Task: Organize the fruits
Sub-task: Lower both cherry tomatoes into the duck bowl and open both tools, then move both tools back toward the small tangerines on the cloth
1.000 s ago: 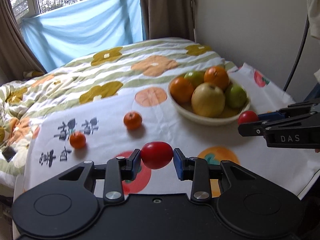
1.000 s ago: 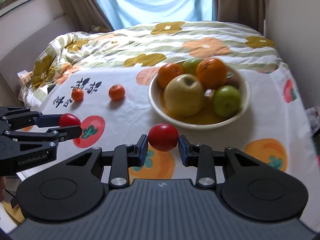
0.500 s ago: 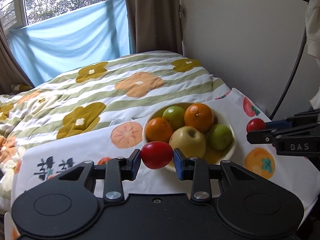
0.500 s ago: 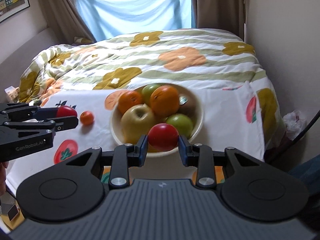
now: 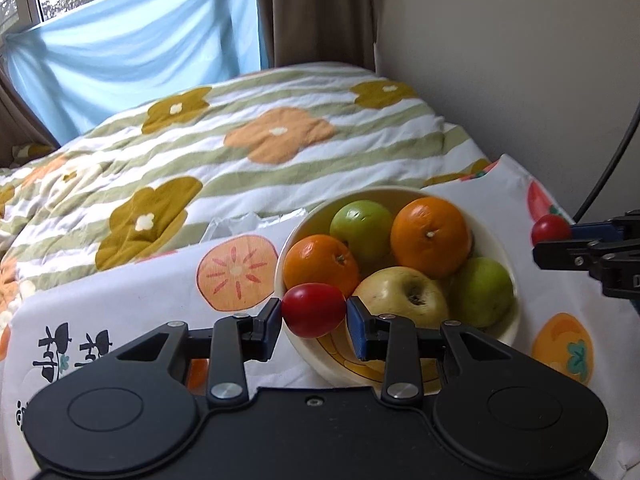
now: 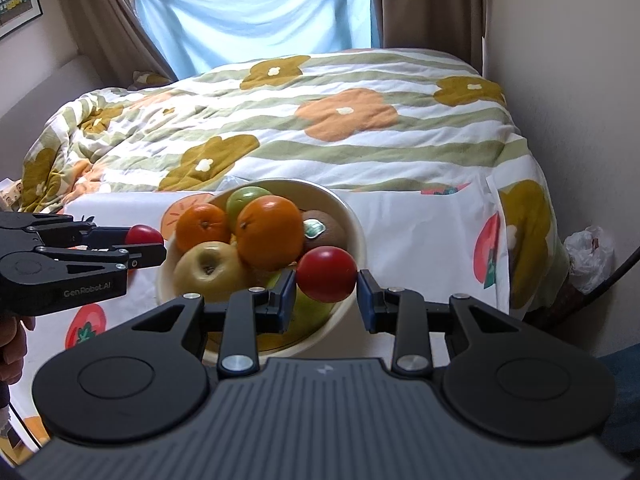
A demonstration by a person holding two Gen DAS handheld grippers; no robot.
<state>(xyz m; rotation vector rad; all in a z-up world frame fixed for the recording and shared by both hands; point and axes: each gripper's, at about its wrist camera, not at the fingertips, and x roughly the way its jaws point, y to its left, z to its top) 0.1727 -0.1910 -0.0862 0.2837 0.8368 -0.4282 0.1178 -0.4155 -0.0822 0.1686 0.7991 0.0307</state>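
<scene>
On the left of the scene, seen from the right wrist camera, the left gripper reaches in from the frame edge, its black body printed with "GenRobot.AI", and its two fingers pinch a small red tomato just beside the left rim of the bowl. From its own camera the same gripper holds that oval tomato tight between blue pads, hanging over the near left rim of the cream bowl. Part of a hand shows under the left gripper at the frame's edge.

Further right, the bowl stands on a white cloth printed with orange fruit slices and dark characters, spread on the near part of a bed. Inside lie two oranges, one at the left and a larger one at the far right, a green apple at the far side between them, a yellow apple at the near side, and another green fruit at the near right. The right wrist view also shows a brown kiwi with a sticker on the bowl's far right side.

Behind the bowl, a quilt with green stripes and orange and mustard flowers covers the far bed, with pale blue fabric across the window beyond.

At the right, the right gripper pinches a rounder red tomato between its blue pads, over the near right part of the bowl. In the left wrist view that gripper comes in from the right edge, its tomato just right of the bowl's rim.
</scene>
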